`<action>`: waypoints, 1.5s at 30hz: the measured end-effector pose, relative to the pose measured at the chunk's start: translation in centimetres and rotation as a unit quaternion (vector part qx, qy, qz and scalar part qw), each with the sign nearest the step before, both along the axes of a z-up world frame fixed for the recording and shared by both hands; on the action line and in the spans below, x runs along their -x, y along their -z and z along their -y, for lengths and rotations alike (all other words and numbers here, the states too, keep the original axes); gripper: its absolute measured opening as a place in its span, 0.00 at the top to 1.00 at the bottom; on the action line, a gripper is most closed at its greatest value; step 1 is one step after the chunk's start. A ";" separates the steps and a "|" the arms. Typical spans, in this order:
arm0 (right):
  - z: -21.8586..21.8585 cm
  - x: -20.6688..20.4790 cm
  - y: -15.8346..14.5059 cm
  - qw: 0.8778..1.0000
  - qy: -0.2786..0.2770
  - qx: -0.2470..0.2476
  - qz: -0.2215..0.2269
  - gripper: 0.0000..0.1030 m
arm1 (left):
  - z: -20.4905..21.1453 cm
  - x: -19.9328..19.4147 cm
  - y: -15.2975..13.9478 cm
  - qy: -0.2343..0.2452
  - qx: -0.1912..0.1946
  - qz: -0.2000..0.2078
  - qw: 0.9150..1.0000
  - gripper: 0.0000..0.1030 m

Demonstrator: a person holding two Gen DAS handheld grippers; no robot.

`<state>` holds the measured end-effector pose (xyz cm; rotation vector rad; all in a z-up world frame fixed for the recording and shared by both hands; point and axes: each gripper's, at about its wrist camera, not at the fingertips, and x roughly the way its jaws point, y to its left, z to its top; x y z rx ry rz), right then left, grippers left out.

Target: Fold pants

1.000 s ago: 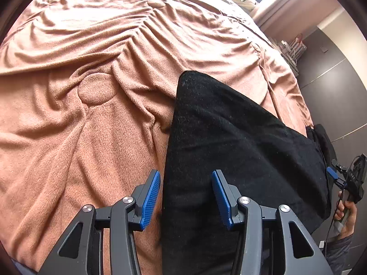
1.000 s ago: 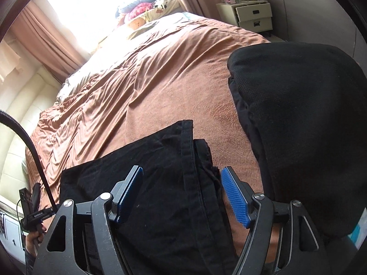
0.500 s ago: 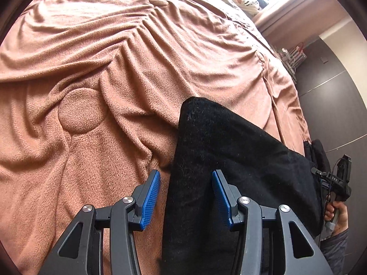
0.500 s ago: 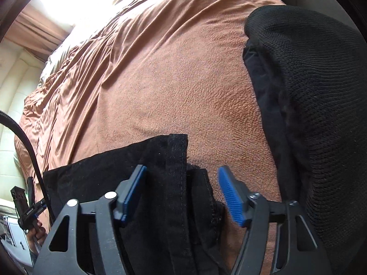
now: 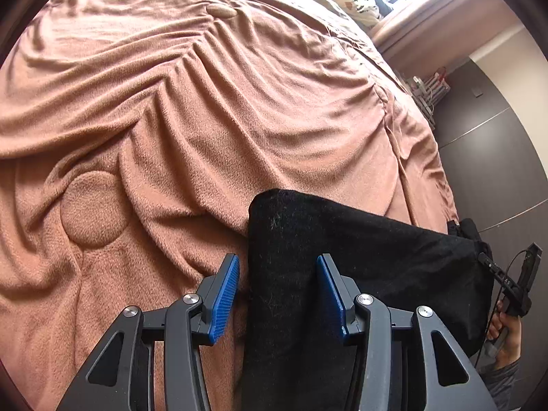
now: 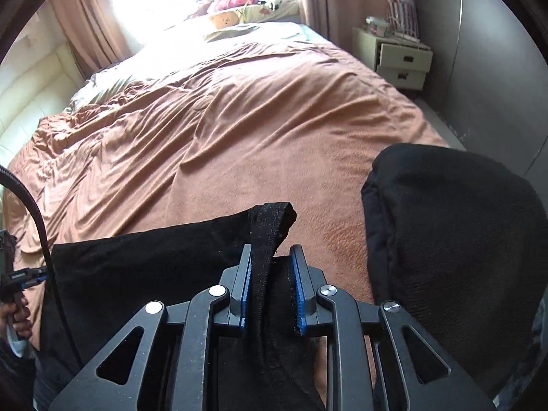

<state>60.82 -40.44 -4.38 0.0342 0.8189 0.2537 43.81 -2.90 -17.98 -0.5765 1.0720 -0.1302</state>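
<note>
Right gripper now closing on waistband edge of black pants, jaws wide half second ago. Lifting for fold probably coming next. Left gripper staying wide open over folded end, holding nothing. Lying on wrinkled brown fleece blanket; soft, limp cloth.

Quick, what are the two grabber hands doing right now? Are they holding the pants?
Left gripper: open, with the edge of the black pants between its fingers, not pinched.
Right gripper: closed on the pants' bunched hem.
</note>
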 end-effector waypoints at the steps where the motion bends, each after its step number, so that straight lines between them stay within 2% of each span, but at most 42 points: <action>1: -0.4 -0.3 0.8 1.000 0.001 0.012 -0.009 0.82 | -0.1 -0.3 0.2 -0.001 0.000 -0.003 1.000 0.52; 3: -1.2 -1.2 2.6 0.998 0.011 0.043 -0.034 0.78 | -0.4 -0.7 0.6 -0.006 0.012 -0.006 1.000 0.52; 4: -1.3 -1.2 3.2 0.998 0.019 0.051 -0.043 0.73 | -0.6 -0.9 0.7 -0.008 0.016 -0.004 1.000 0.52; 7: -0.1 -0.5 3.4 0.997 0.043 0.021 -0.056 0.66 | -0.7 -1.4 0.5 -0.004 0.014 0.009 1.000 0.52; 8: 0.5 0.0 3.1 0.997 0.047 0.003 -0.056 0.64 | -0.7 -1.6 0.4 0.000 0.015 0.016 1.000 0.58; 9: 0.9 0.7 2.5 0.997 0.051 -0.010 -0.052 0.63 | -0.7 -1.8 0.2 0.005 0.016 0.021 1.000 0.74; 12: 2.3 3.0 0.5 0.998 0.062 -0.022 -0.026 0.55 | -0.5 -2.0 -0.5 0.004 -0.007 0.030 1.000 0.83; 16: 3.0 6.4 -1.1 0.997 0.062 -0.043 -0.002 0.51 | -0.1 -1.3 -0.8 0.000 -0.026 0.036 0.999 0.80; 18: 3.1 8.4 -0.8 0.997 0.056 -0.058 0.004 0.51 | -0.1 -0.7 -0.2 -0.002 -0.020 0.014 1.000 0.61; 20: 3.3 10.4 -0.5 0.996 0.046 -0.070 0.006 0.51 | 0.1 0.3 0.2 0.006 -0.006 0.005 1.000 0.57; 22: 2.9 12.0 0.1 0.996 0.036 -0.075 0.006 0.51 | 0.5 1.5 0.4 0.013 -0.012 0.001 1.000 0.55; 27: 2.6 14.9 1.5 0.997 0.020 -0.069 0.001 0.51 | 0.3 4.3 1.4 0.016 0.025 -0.011 1.000 0.55; 35: 3.9 17.4 2.8 0.995 0.033 -0.089 -0.024 0.51 | 0.7 6.4 2.0 0.031 0.045 -0.018 0.998 0.55; 37: 4.8 18.1 3.0 0.994 0.043 -0.098 -0.028 0.51 | 1.1 6.4 1.8 0.038 0.038 -0.018 0.998 0.61; 39: 5.4 19.0 3.2 0.993 0.057 -0.102 -0.031 0.51 | 1.4 6.4 1.3 0.046 0.029 -0.013 0.998 0.76; 41: 5.8 20.2 3.4 0.991 0.070 -0.112 -0.033 0.40 | 1.6 6.4 0.8 0.049 0.024 -0.005 0.999 0.85; 43: 6.1 21.3 3.7 0.989 0.083 -0.121 -0.033 0.34 | 1.7 6.5 0.3 0.050 0.018 0.000 0.999 0.88; 45: 6.0 22.3 4.0 0.986 0.094 -0.129 -0.037 0.34 | 1.6 6.4 0.0 0.050 0.016 0.004 0.999 0.90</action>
